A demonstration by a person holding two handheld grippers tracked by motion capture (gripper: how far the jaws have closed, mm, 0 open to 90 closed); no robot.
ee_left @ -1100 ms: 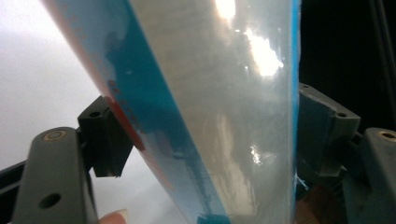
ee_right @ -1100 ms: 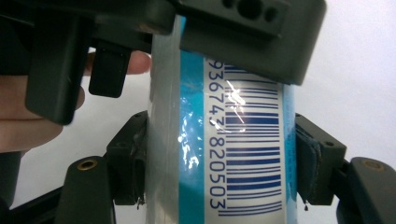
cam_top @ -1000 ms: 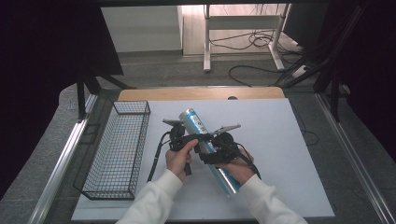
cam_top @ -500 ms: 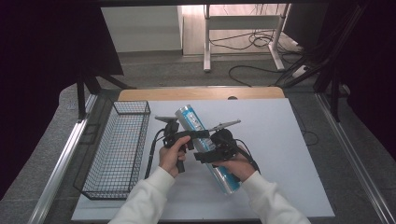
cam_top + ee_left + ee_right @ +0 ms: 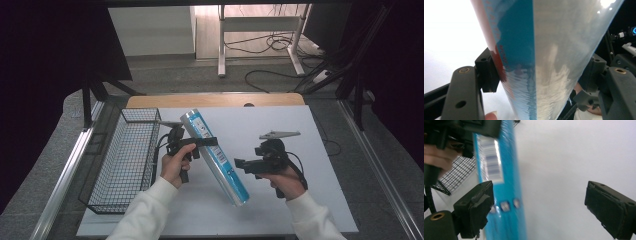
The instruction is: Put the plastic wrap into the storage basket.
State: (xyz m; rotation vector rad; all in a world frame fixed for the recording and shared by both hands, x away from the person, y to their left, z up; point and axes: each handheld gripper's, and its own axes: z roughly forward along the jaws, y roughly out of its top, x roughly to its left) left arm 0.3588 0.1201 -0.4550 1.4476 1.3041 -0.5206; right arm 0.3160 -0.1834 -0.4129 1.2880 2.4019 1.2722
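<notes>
A long blue and silver tube (image 5: 215, 157) hangs tilted over the white table top (image 5: 310, 200), its upper end toward the back left. My left gripper (image 5: 202, 141) is shut on it near the upper end. In the left gripper view both pads press the tube (image 5: 549, 62) at the left gripper (image 5: 541, 77). My right gripper (image 5: 241, 164) stands open just right of the tube's lower half. Its jaws have just been opening, and nothing is between them. In the right gripper view the tube (image 5: 504, 195) passes behind the left jaw of the right gripper (image 5: 539, 202).
A black wire basket (image 5: 127, 160) stands along the table's left side, close to my left hand; its mesh (image 5: 456, 177) appears in the right gripper view. A wooden strip (image 5: 215, 100) borders the far edge. Dark frame posts stand at both sides.
The right gripper let go of the tube, opened and drew away to the right. The left gripper kept its hold and lifted the tube a little toward the left.
</notes>
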